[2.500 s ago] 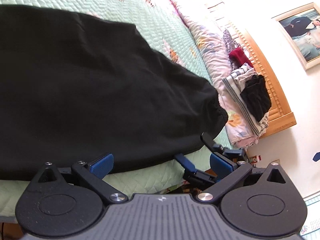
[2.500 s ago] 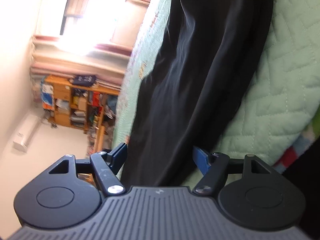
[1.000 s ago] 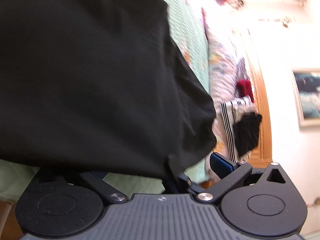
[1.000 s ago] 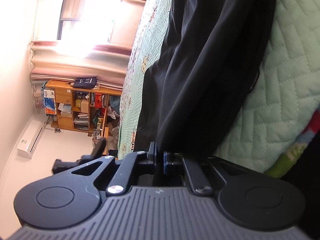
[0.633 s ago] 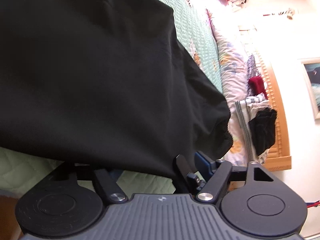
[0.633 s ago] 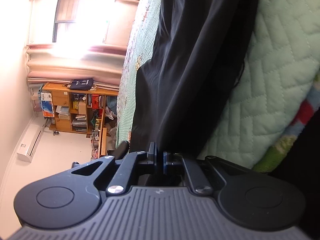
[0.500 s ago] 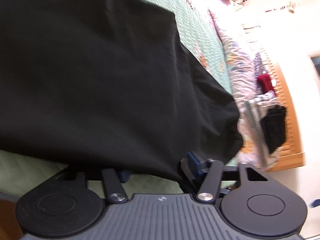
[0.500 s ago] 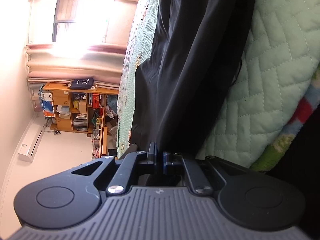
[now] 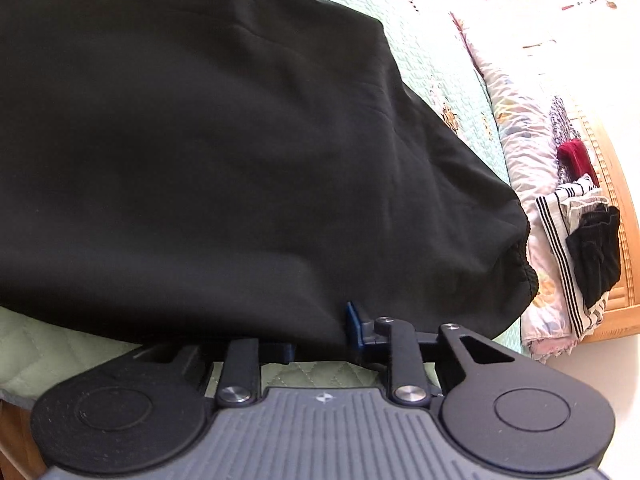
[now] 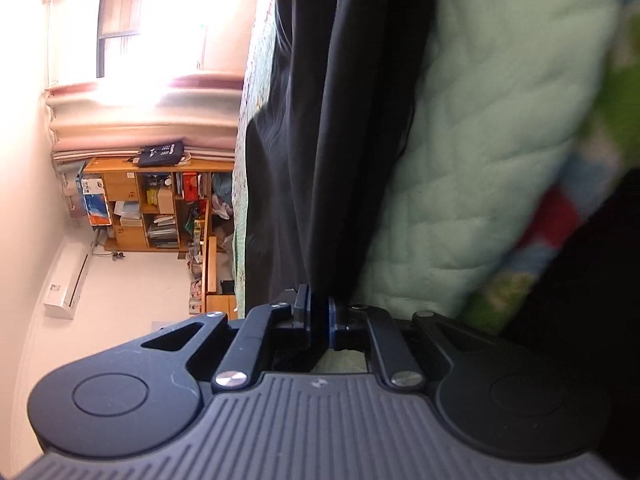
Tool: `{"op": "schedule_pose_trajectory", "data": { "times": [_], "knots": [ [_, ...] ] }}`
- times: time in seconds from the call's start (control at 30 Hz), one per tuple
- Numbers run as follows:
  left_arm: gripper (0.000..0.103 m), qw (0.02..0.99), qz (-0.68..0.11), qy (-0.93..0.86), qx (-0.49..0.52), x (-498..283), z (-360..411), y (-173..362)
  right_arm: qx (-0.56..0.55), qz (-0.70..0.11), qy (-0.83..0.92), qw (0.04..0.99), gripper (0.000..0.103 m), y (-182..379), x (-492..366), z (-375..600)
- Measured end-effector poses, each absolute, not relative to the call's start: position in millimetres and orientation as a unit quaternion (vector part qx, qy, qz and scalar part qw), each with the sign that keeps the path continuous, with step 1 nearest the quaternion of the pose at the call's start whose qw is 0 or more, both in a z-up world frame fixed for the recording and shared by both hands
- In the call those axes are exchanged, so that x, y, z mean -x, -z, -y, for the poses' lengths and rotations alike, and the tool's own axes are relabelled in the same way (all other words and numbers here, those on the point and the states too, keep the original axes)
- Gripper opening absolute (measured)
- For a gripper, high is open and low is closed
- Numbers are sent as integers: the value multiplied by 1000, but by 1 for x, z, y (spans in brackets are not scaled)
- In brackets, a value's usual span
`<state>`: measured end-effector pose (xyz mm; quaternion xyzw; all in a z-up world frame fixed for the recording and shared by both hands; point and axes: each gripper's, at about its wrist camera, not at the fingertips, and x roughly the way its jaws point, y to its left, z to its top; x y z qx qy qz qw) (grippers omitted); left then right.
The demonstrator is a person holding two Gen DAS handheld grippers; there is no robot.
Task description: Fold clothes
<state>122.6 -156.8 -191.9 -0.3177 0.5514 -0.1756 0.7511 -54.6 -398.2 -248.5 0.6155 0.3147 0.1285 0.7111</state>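
Left wrist view shows your black garment (image 9: pixel 224 152) spread smooth over the green quilt (image 9: pixel 448 80). Your left gripper (image 9: pixel 320 334) stands narrowly apart around its near hem; your right gripper (image 10: pixel 319 320), rolled sideways, pinches a fold.

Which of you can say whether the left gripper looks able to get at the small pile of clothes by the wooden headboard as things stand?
Probably not: the left gripper is closing on the black garment, and the pile lies well beyond it across the bed.
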Motion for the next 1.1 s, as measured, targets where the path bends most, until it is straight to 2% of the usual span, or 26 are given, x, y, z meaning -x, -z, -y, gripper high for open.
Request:
{"op": "schedule_pose_trajectory", "data": {
  "times": [0.13, 0.3, 0.37, 0.6, 0.83, 0.9, 0.97, 1.1],
  "knots": [
    [28, 744, -555, 171, 329, -124, 155, 195, -588, -261, -97, 760, 34, 230, 76, 424],
    [26, 743, -551, 168, 341, -125, 145, 196, -589, -211, -9, 780, 42, 223, 84, 462],
    [26, 741, -551, 168, 345, -125, 143, 196, -589, -200, 23, 783, 53, 223, 87, 472],
    [24, 735, -551, 168, 358, -127, 136, 196, -580, -169, 73, 794, 53, 219, 83, 487],
    [24, 732, -549, 164, 369, -128, 129, 196, -562, -159, 75, 808, 44, 212, 75, 502],
    [24, 731, -548, 164, 372, -128, 127, 196, -559, -165, 70, 810, 31, 213, 67, 502],
    [24, 730, -548, 162, 375, -128, 125, 195, -556, -171, 66, 811, 7, 215, 59, 501],
    [24, 737, -536, 145, 384, -128, 112, 191, -569, -161, 72, 803, 7, 215, 62, 496]
  ]
}}
